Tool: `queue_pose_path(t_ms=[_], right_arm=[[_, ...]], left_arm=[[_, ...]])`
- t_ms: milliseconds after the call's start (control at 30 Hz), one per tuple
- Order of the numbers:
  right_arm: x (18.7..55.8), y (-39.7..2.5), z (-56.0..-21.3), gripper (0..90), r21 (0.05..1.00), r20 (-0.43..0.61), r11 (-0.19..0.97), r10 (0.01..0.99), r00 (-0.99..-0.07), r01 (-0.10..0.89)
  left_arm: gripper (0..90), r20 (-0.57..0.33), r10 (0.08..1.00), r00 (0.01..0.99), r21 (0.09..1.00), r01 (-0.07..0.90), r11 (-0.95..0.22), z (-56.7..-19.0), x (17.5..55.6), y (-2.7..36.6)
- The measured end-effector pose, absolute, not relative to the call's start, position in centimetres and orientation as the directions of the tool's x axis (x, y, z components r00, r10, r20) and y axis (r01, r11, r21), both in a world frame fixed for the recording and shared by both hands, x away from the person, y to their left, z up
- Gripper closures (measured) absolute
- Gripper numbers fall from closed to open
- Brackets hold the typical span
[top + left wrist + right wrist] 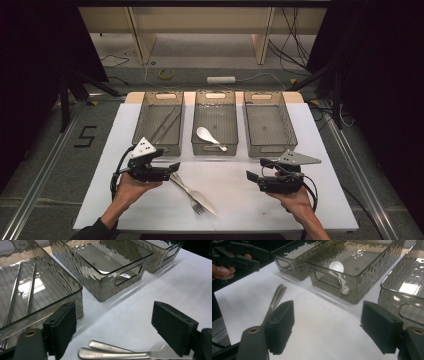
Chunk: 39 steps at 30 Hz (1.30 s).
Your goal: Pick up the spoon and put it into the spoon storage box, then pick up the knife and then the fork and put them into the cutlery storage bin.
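Note:
Two pieces of metal cutlery (192, 194), one of them a fork, lie crossed on the white table (235, 200), handles toward the left. My left gripper (175, 169) hovers open just above the handle ends (110, 353); nothing is between its jaws (117, 327). My right gripper (256, 169) is open and empty (327, 330), right of the cutlery (274, 298) and apart from it. Three smoky clear bins stand in a row behind. The left bin (176, 125) holds two metal chopsticks (15, 292). In the middle bin (236, 125) lies a white spoon (207, 136) (336, 266). The right bin (289, 127) looks empty.
The bins' near walls (105, 287) (332, 282) stand a short way beyond both grippers. Bare white table lies between the grippers and toward the front edge. The left hand and its gripper (237, 255) show far off in the right gripper view. Cables and a power strip (221, 79) lie on the floor behind.

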State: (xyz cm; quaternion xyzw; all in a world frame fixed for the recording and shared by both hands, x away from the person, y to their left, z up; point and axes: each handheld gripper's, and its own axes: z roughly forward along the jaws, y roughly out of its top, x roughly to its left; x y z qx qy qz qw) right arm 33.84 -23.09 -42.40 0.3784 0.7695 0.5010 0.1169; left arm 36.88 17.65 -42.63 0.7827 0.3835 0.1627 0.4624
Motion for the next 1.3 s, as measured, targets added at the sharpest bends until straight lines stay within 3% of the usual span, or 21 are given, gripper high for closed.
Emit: queue_pose_path(t_ms=[1033,1200,1300], right_arm=[[32.7,-23.4,-43.1,24.4,0.849,0.203,0.225,0.697,-0.687,0.479],[32.7,-23.2,-43.2,24.3,0.847,0.202,0.231,0.693,-0.692,0.479],[32.8,-23.3,-43.2,24.3,0.847,0.202,0.231,0.695,-0.691,0.479]], left_arm=[[20.7,-0.042,0.734,0.678,0.786,0.476,-0.395,-43.9,39.6,15.6],[28.4,-0.032,0.717,0.696,0.769,0.476,-0.427,-44.2,39.9,15.4],[40.1,-0.028,0.708,0.705,0.753,0.481,-0.449,-44.4,40.0,15.2]])
